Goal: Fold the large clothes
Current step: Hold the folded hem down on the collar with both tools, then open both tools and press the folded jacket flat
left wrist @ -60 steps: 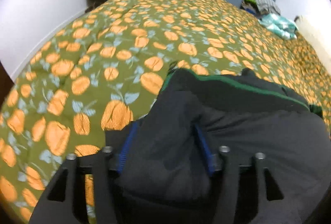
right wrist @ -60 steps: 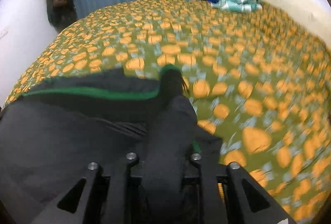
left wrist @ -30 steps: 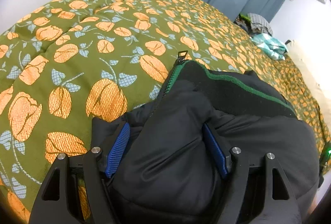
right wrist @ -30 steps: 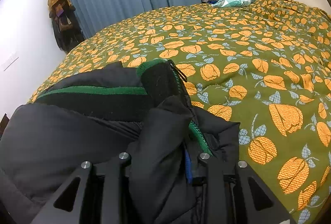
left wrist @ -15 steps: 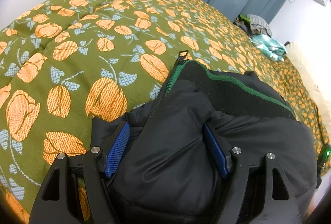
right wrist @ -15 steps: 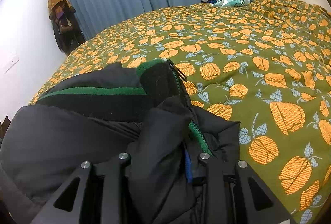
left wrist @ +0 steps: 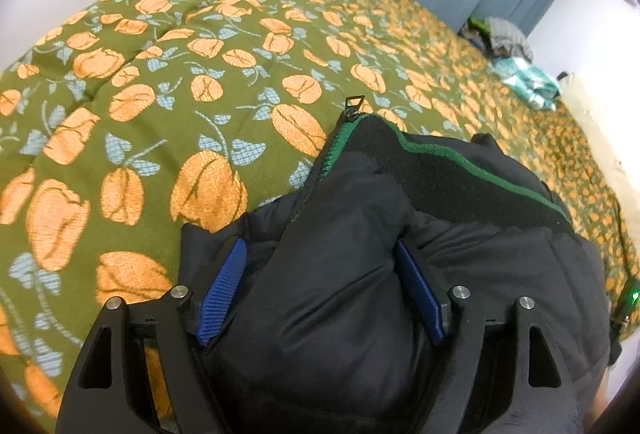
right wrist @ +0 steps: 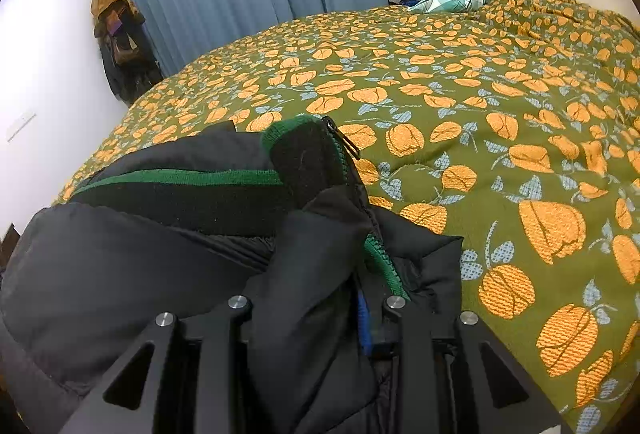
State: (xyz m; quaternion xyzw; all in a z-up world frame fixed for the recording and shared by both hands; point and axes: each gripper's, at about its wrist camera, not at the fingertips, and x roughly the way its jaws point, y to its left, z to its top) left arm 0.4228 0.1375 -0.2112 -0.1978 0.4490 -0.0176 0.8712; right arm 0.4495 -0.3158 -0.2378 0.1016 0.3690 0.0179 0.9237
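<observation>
Both hands have settled low over the bed [left wrist: 120, 105]. Left gripper [left wrist: 320, 290] jaws have just widened around a thick jacket [left wrist: 340, 314] fold; right gripper [right wrist: 316, 318] jaws pinch its zipper edge. Collar extends forward, away from both.

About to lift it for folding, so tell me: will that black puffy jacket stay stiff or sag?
Likely floppy: the black jacket bulges and creases between the left tool. Probably light, being puffy. Its smooth shell may slip, so hold it firmly.
</observation>
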